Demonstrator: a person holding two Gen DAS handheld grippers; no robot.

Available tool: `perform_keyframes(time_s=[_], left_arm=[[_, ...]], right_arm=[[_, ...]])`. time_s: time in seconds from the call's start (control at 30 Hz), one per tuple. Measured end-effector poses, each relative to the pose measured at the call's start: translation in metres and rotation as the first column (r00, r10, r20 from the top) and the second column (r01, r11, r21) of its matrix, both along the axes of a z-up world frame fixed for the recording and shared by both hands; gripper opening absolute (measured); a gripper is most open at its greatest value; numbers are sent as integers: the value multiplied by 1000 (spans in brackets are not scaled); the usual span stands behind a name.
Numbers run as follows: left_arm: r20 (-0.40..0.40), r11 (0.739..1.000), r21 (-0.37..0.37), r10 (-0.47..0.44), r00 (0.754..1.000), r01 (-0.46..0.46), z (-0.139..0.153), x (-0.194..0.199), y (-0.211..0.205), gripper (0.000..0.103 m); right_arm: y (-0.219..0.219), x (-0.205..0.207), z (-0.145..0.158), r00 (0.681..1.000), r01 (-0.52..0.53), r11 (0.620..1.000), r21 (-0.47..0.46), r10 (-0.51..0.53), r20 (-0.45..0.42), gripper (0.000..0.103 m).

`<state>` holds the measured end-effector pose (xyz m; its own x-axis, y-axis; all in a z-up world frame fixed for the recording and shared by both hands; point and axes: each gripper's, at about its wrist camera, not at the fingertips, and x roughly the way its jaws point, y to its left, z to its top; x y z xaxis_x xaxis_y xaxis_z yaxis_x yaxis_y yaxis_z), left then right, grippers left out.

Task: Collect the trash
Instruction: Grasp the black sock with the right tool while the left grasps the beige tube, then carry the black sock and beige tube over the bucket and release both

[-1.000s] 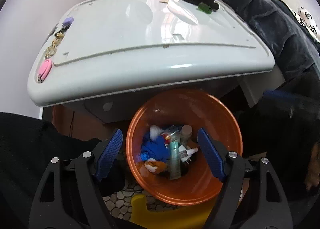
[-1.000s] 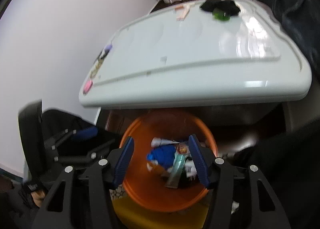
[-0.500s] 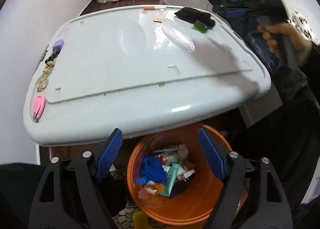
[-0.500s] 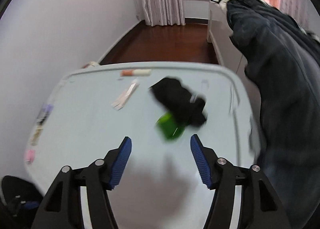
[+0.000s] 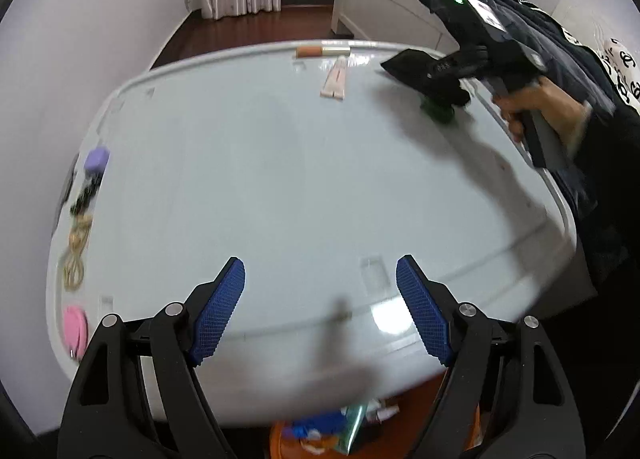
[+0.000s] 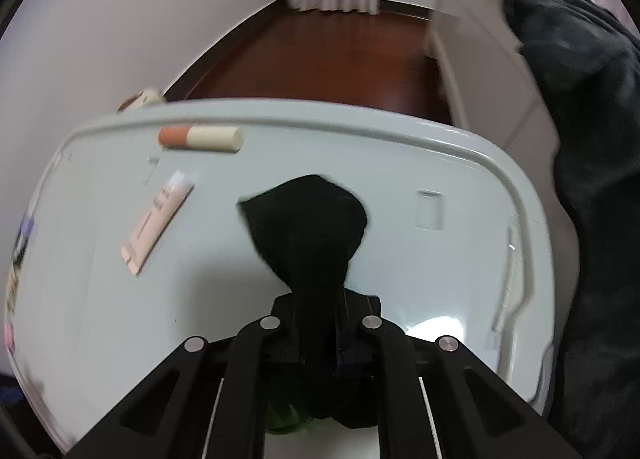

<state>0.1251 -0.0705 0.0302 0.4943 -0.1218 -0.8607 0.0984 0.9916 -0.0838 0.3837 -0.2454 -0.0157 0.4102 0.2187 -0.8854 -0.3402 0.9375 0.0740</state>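
1. The white table (image 5: 280, 187) fills both views; the orange bin (image 5: 280, 439) sits under its near edge, below your left gripper (image 5: 320, 309), whose jaws stand wide and empty.
2. Your right gripper (image 6: 320, 323) is at the far right of the table, closed on the black cloth (image 6: 308, 227), whose long axis runs forward from the fingers.
3. The green item (image 5: 438, 113) lies directly under the cloth.
4. I judge that the bin lies back toward you, so the right hand carries.

Glossy smooth plastic table (image 5: 280, 179), matt black cloth (image 6: 308, 227), polished wood floor (image 6: 320, 55)
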Motion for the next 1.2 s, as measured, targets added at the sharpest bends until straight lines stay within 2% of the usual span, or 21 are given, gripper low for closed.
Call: perform_keyframes(time_s=[0.07, 0.13, 0.2, 0.3, 0.37, 0.5, 0.6, 0.7, 0.73, 0.8, 0.83, 0.93, 1.03, 1.2], left_arm=[[8, 1000, 3, -16, 1000, 16, 1, 15, -3, 77], [21, 999, 20, -28, 999, 27, 2, 40, -8, 77], [32, 999, 20, -34, 999, 33, 1, 64, -13, 77], [71, 999, 37, -30, 997, 27, -5, 111, -22, 77], [88, 998, 56, -24, 996, 19, -13, 145, -31, 77], [58, 998, 57, -17, 998, 14, -33, 199, -48, 77], [30, 999, 52, 12, 999, -14, -51, 230, -55, 77], [70, 995, 99, 27, 997, -34, -58, 247, -63, 76], [93, 996, 91, 9, 996, -18, -58, 247, -65, 69], [132, 996, 91, -15, 991, 3, -56, 245, -68, 27], [139, 996, 87, -19, 990, 7, -56, 243, -69, 21], [141, 998, 56, -5, 990, -3, -53, 239, -64, 20], [126, 995, 94, 3, 992, -15, -49, 226, -63, 20], [129, 996, 89, 17, 992, -28, -18, 186, -48, 20]], right_arm=[[-17, -8, 21, 998, 60, 990, 128, -62, 13, 8], [-38, -30, 55, 991, 124, 940, 318, -134, 7, 8], [-53, -67, 85, 983, 156, 879, 450, -182, 13, 9], [-63, -133, 115, 969, 162, 837, 522, -236, 78, 10], [-71, -168, 116, 956, 182, 796, 577, -280, 84, 10], [-75, -197, 105, 949, 188, 789, 585, -298, 97, 10], [-77, -194, 106, 949, 169, 816, 553, -286, 132, 11], [-76, -190, 105, 953, 152, 816, 558, -270, 134, 11], [-74, -189, 105, 956, 149, 813, 563, -263, 127, 11], [-72, -183, 103, 959, 146, 816, 559, -255, 123, 11], [-70, -182, 103, 960, 139, 818, 558, -249, 126, 11], [-66, -183, 106, 960, 134, 823, 553, -247, 135, 11], [-65, -183, 105, 957, 138, 832, 537, -251, 144, 11], [-65, -182, 98, 962, 160, 826, 540, -253, 101, 11]])
